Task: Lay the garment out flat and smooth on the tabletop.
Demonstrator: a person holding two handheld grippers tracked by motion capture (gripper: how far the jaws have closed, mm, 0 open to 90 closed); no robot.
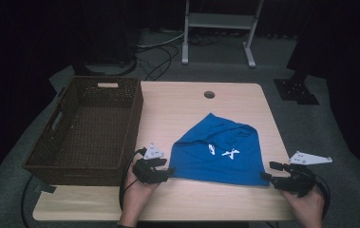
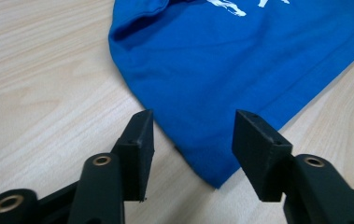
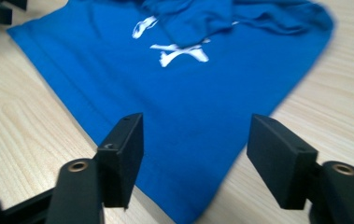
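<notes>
A wooden table (image 1: 177, 102) fills the frame's centre, a wicker basket (image 1: 90, 128) at left, a blue shirt (image 1: 218, 149) lower centre. The left gripper (image 1: 170, 171) and right gripper (image 1: 264, 176) flank its bottom corners, jaws parted, gripping nothing.

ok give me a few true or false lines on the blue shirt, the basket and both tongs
1. The blue shirt lies on the wooden table. True.
2. The left tongs are clamped on the shirt. False: the jaws stand open, with a shirt corner between them.
3. The wicker basket holds folded clothes. False: nothing lies in it.
4. The right tongs are open over a shirt corner. True.
5. The shirt bears a white print. True.
</notes>
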